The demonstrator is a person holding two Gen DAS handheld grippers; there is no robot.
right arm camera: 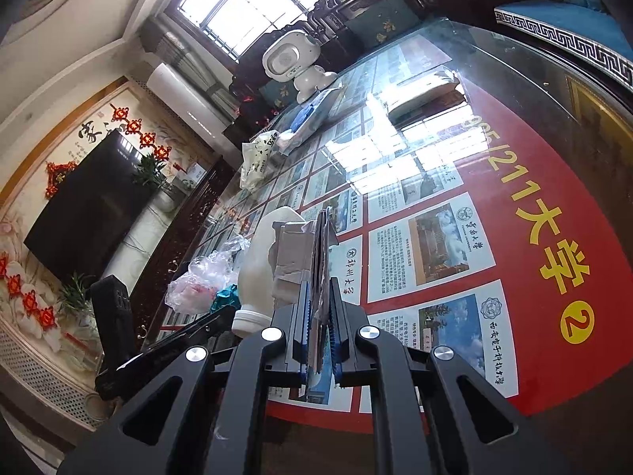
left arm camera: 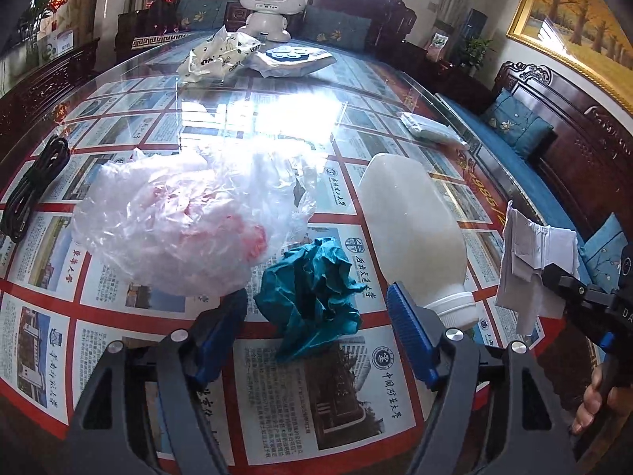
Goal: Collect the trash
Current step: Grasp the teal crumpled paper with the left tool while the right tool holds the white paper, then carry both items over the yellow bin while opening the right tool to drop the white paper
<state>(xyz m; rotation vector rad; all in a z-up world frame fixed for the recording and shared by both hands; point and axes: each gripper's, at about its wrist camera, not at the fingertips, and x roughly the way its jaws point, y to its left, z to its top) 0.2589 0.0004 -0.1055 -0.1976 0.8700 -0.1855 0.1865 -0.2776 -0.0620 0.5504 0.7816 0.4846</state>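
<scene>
On the near part of the glass worktop (left arm camera: pixel 277 91), between the blue pads of our left tool (left arm camera: pixel 316 312), lies a crumpled teal paper ball (left arm camera: pixel 312 289). That tool stands wide open around it, with neither pad touching the paper as far as we can see. Just right of the ball a milky white plastic bottle (left arm camera: pixel 411 233) lies on its side, its capped neck close against the tool's right pad. To the left and a little farther sits a crumpled clear plastic bag (left arm camera: pixel 178 217) with pink showing through it.

Our right tool (right arm camera: pixel 318 316) is closed on a folded white paper wad (right arm camera: pixel 294 253), held up above the worktop at the right edge of the left wrist view. So one piece of trash is in hand, and we judge the teal ball to be the next pick.

Much is left. The ball, the bottle and the clear bag all lie loose, and at the far end we see a printed white bag (left arm camera: pixel 217 59) and a flat grey packet (left arm camera: pixel 431 130) that may also count as trash. No bin or collecting bag shows in either view, so we cannot tell where the held wad is to go.

A coiled black cable (left arm camera: pixel 31 194) at the left edge and a white toy robot (left arm camera: pixel 273 0) at the far end look like keepers, not trash.
</scene>
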